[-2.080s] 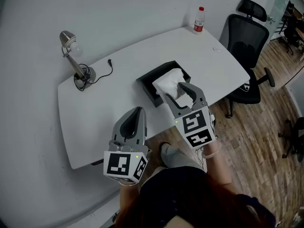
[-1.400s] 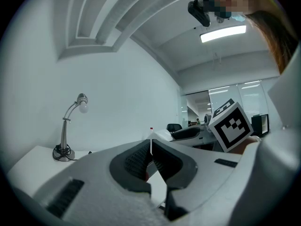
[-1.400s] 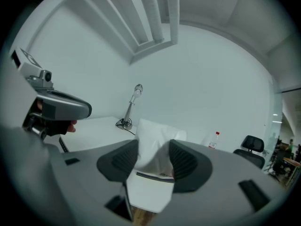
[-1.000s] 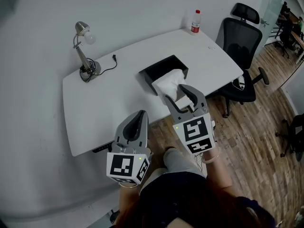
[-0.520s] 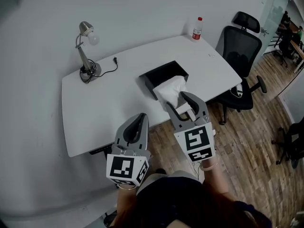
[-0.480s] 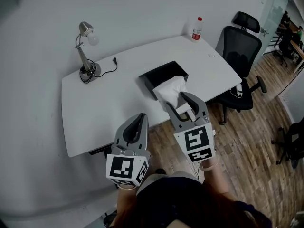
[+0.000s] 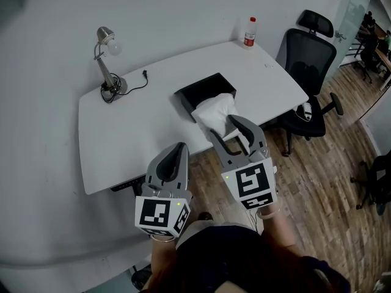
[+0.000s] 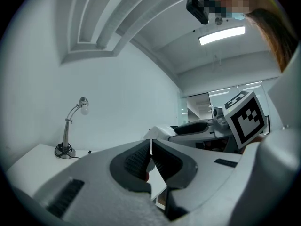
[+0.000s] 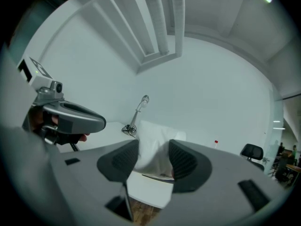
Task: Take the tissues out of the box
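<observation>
A black open tissue box (image 7: 197, 89) sits on the white table (image 7: 131, 133). A white wad of tissues (image 7: 213, 110) hangs above the box's near right corner, and my right gripper (image 7: 234, 131) is shut on it. In the right gripper view the tissues (image 9: 155, 147) fill the gap between the two pads of my right gripper (image 9: 153, 160). My left gripper (image 7: 175, 155) hovers near the table's front edge, shut and holding nothing. The left gripper view shows my left gripper (image 8: 151, 157) with its pads together. The inside of the box is dark.
A desk lamp (image 7: 106, 58) with its cable stands at the table's far left. A bottle with a red cap (image 7: 249, 31) is at the far right corner. A black office chair (image 7: 307, 60) stands right of the table on the wooden floor.
My right gripper has drawn back toward me and upward with the tissues, away from the box. The left gripper stays shut beside it.
</observation>
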